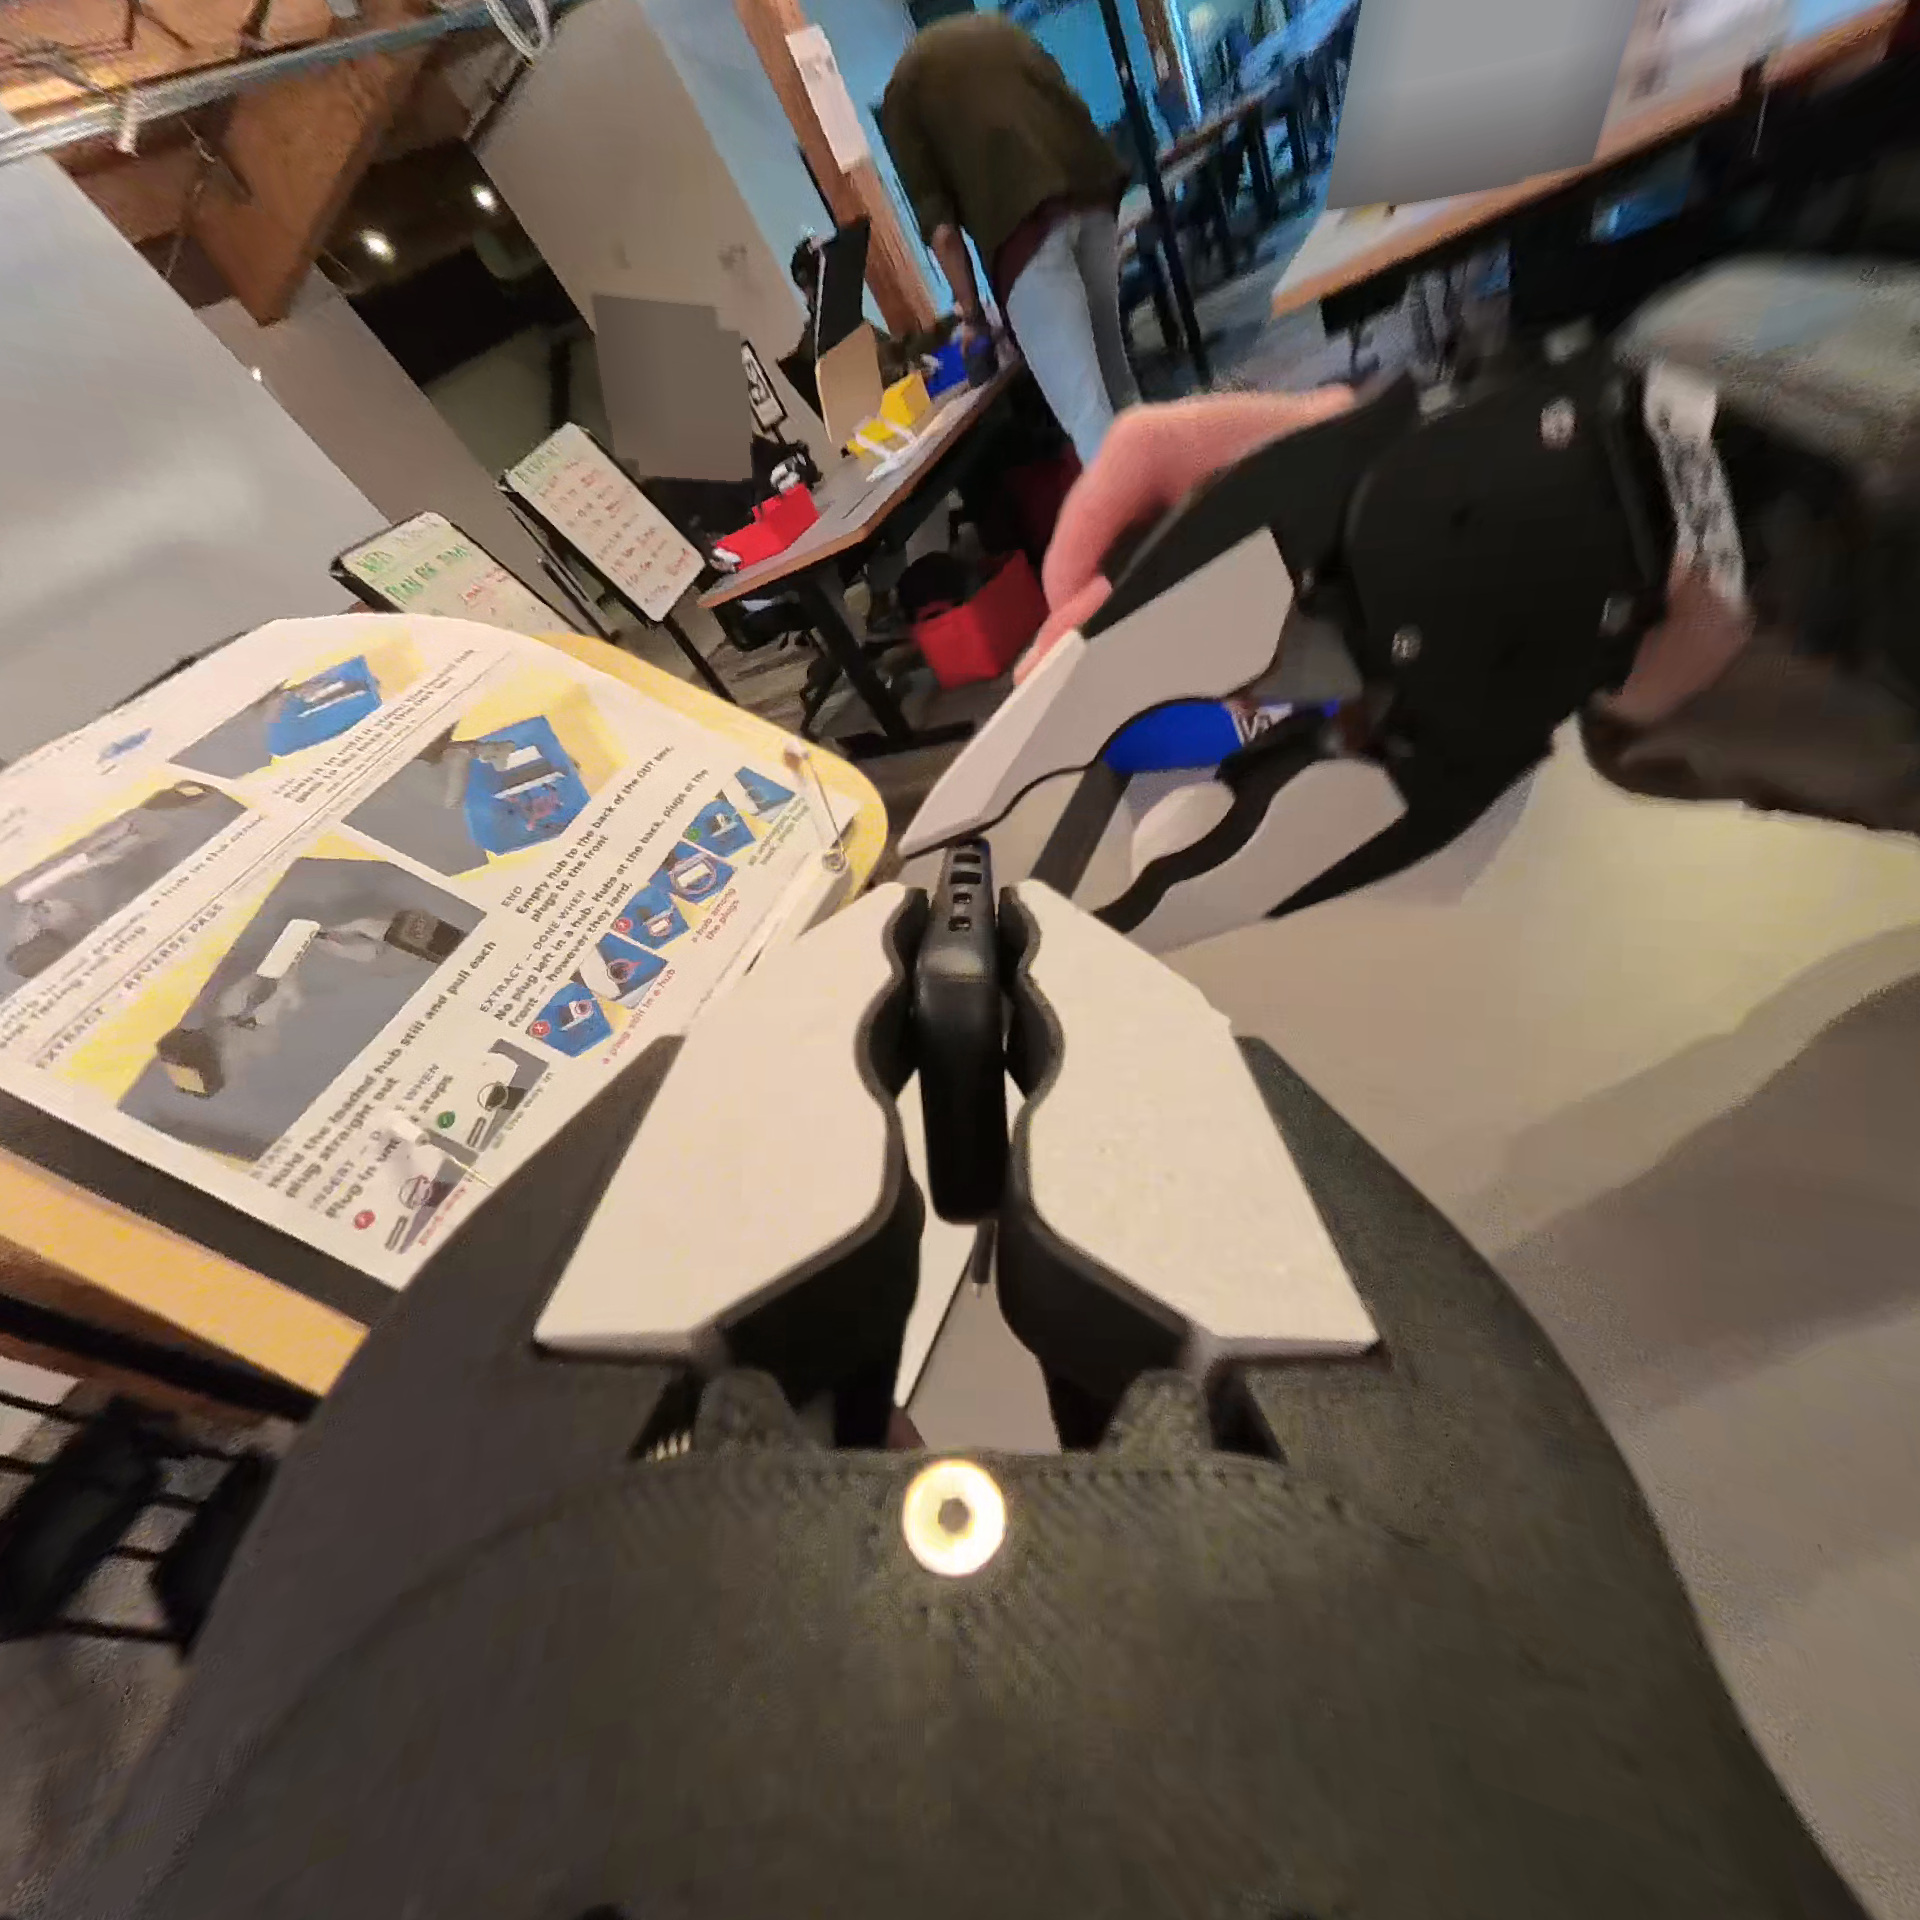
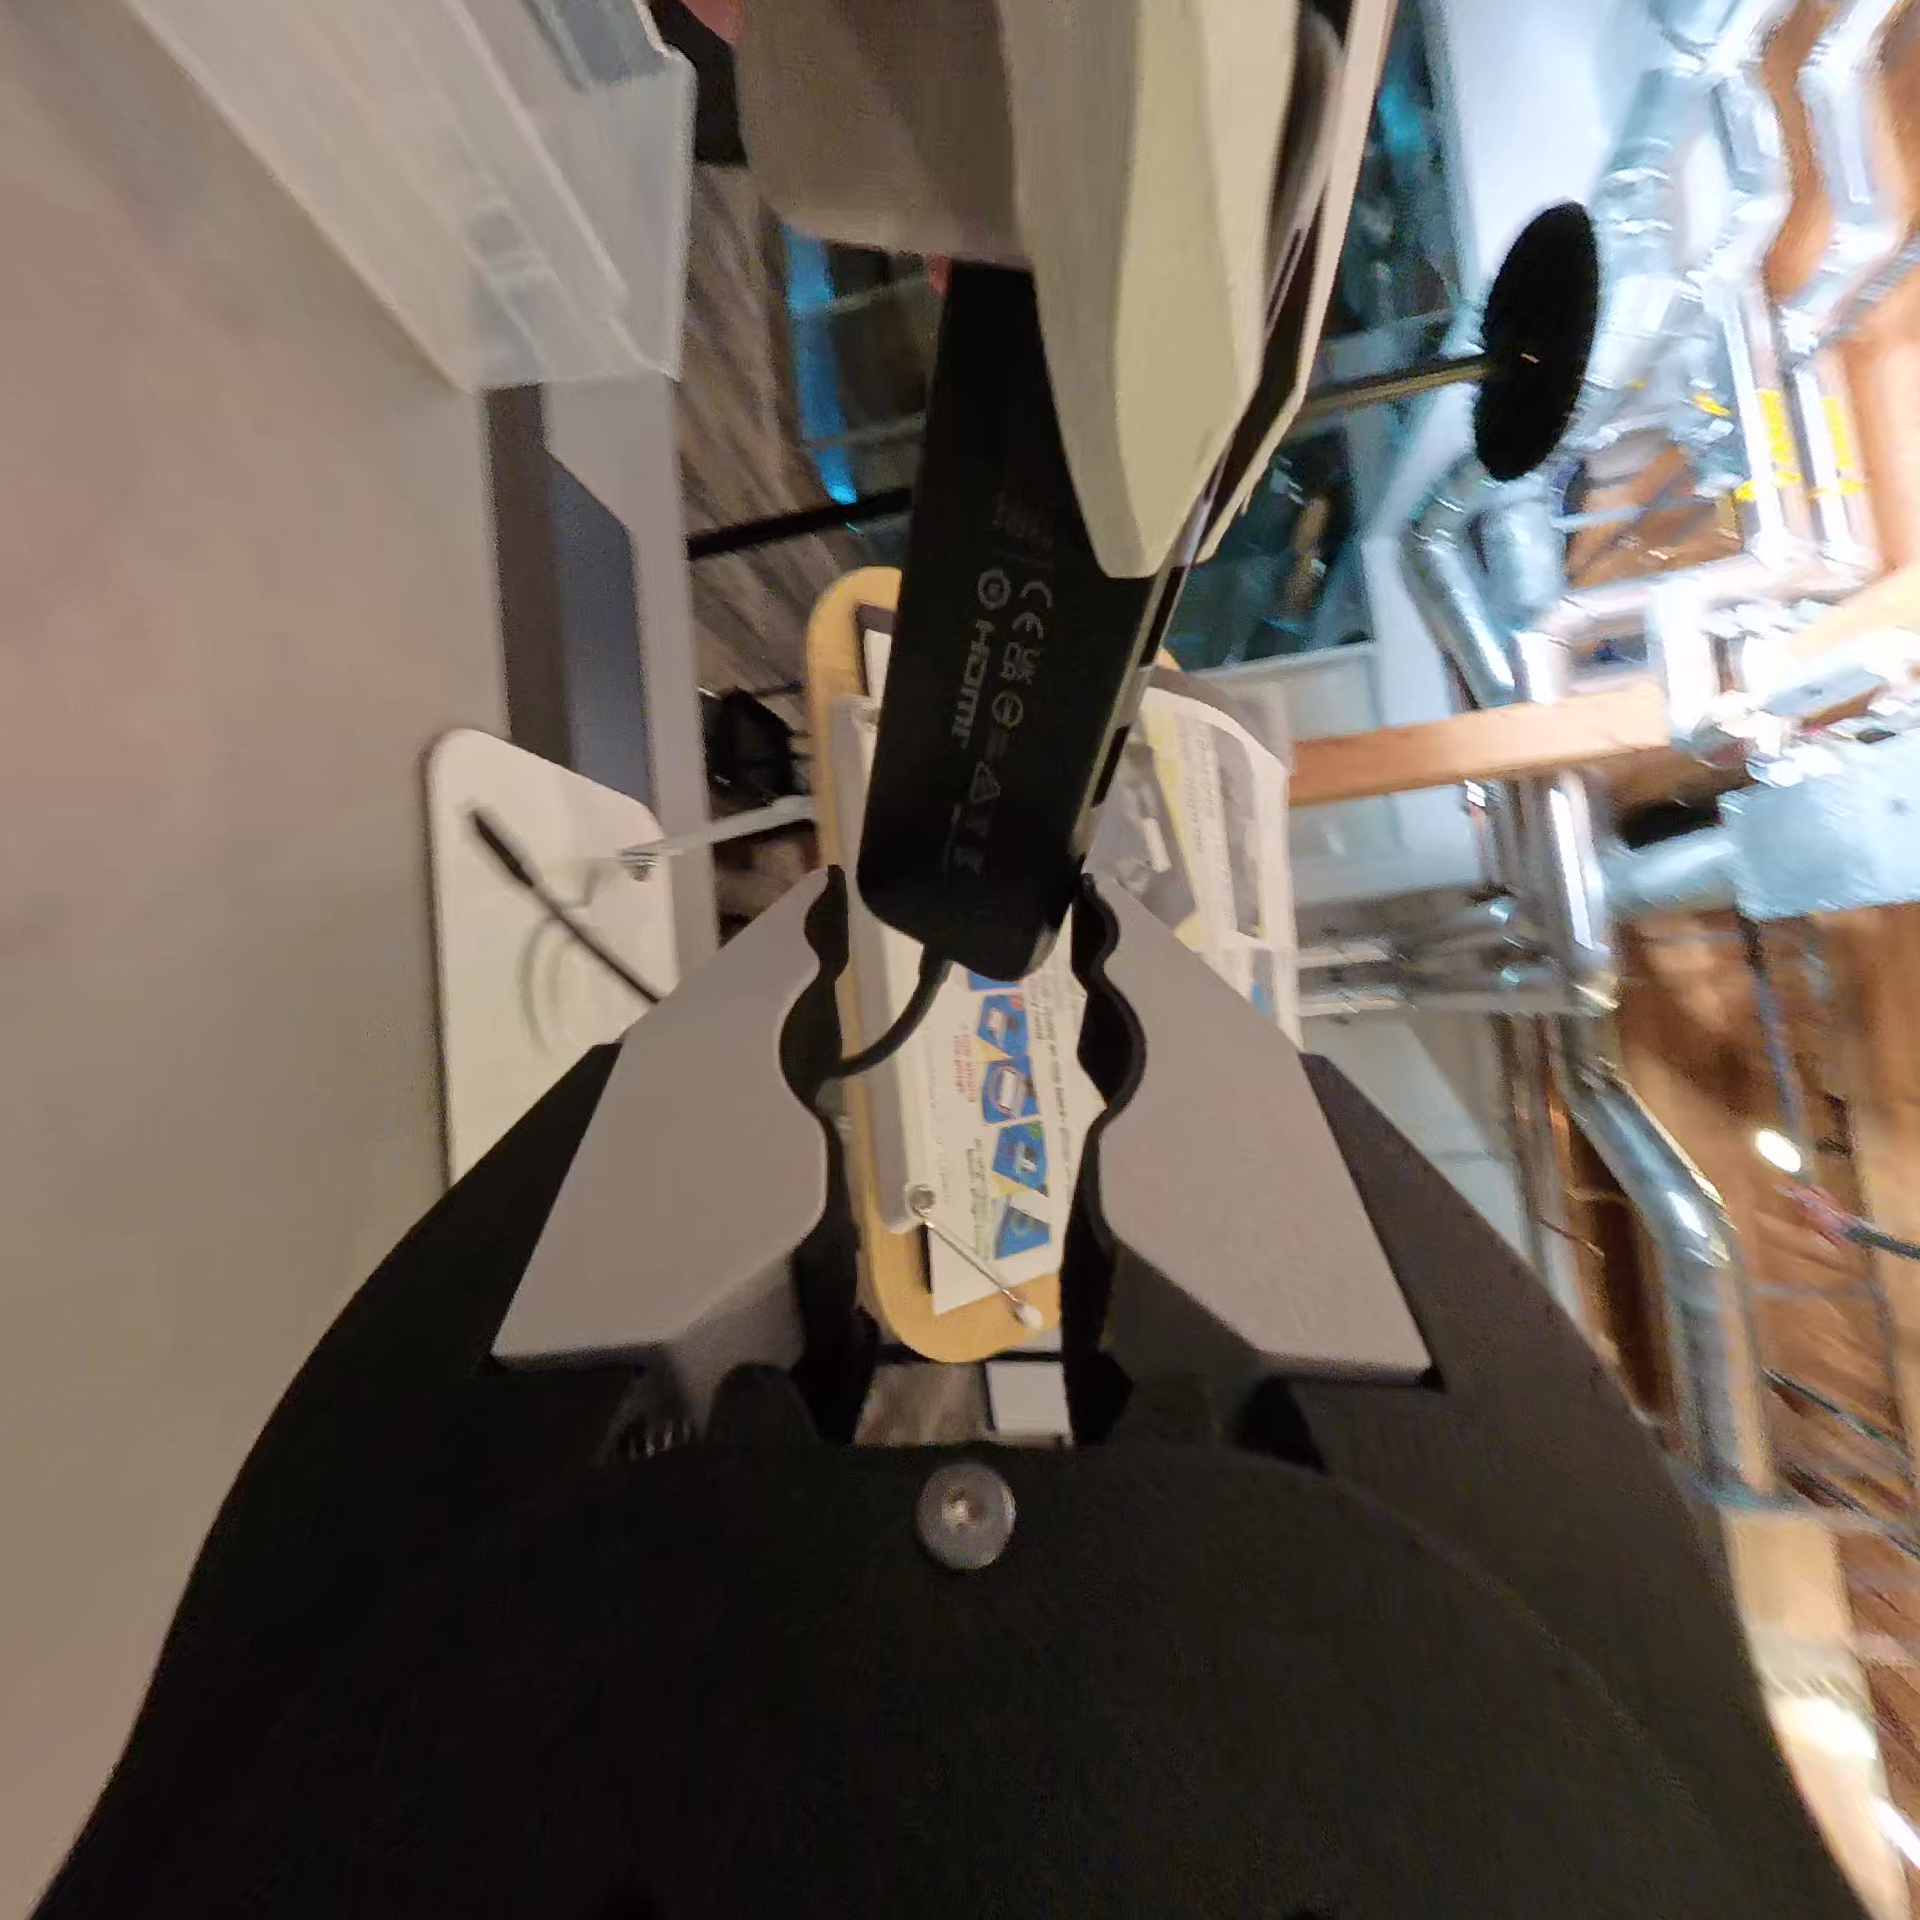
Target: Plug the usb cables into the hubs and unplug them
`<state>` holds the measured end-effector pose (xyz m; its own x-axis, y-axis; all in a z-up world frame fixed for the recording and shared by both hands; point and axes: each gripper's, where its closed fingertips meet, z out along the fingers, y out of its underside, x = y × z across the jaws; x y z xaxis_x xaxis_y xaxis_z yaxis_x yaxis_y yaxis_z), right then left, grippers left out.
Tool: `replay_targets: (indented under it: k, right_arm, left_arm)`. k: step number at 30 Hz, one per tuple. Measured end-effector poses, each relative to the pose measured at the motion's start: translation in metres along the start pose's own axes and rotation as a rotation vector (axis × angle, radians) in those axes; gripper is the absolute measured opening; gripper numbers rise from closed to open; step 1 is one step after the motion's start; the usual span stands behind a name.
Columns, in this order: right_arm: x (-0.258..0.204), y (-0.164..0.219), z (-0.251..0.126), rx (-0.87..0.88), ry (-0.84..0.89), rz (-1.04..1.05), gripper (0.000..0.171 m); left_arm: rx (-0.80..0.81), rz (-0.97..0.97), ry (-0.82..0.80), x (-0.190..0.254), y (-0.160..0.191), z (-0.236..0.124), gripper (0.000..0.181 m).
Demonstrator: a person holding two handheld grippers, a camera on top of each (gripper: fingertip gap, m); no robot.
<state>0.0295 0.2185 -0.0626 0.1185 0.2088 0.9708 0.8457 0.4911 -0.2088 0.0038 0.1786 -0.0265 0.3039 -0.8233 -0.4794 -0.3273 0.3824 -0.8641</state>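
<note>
My left claw (image 1: 958,925) was pinched tight on the black hub (image 1: 958,1049), which stood on edge between the two grey fingers (image 1: 769,1143), its row of ports running along the narrow top edge and pointing away from me. A thin black cable end hung out below the hub, between the fingers.

My right claw (image 2: 954,894) stood spread, its fingers (image 2: 686,1132) apart on either side of the hub's (image 2: 966,727) rear end without closing on it. From that side I saw the flat face of the hub with its printed marks, and its short black cable (image 2: 894,1023) curling down from the end into the gap between my fingers. The pale finger of my left claw (image 2: 1143,312) covered the hub's far part.

In the left wrist view my right claw (image 1: 997,831) came in from the right, held by a hand (image 1: 1153,488), its fingertips just beside the hub's front tip.

Off to the left lay a sheet of picture instructions (image 1: 343,894) on a yellow-edged board (image 1: 831,769). A person (image 1: 1018,197) stood at a table (image 1: 862,509) far behind, with red and yellow bins on it.
</note>
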Motion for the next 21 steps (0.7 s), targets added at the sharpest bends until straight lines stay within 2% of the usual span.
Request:
replay_targets:
  k: [6, 9, 11, 16, 21]
  right_arm:
    - [-0.011, -0.016, -0.023, 0.139, -0.224, 0.185, 0.04]
    - [-0.02, -0.028, -0.026, 0.215, -0.286, 0.225, 0.02]
    - [-0.026, -0.028, -0.025, 0.218, -0.317, 0.229, 0.014]
    - [-0.034, -0.01, -0.013, 0.133, -0.323, 0.24, 0.009]
    - [-0.069, 0.03, 0.011, -0.043, -0.394, 0.236, 0.009]
  left_arm:
    - [0.019, 0.251, 0.094, 0.036, -0.01, -0.002, 0.014]
    - [0.029, 0.316, 0.114, 0.048, -0.013, -0.002, 0.013]
    - [0.005, 0.341, 0.125, 0.05, -0.009, -0.002, 0.013]
    - [-0.112, 0.334, 0.088, 0.036, 0.014, 0.0, 0.02]
    - [-0.121, 0.284, 0.056, 0.015, 0.017, -0.02, 0.026]
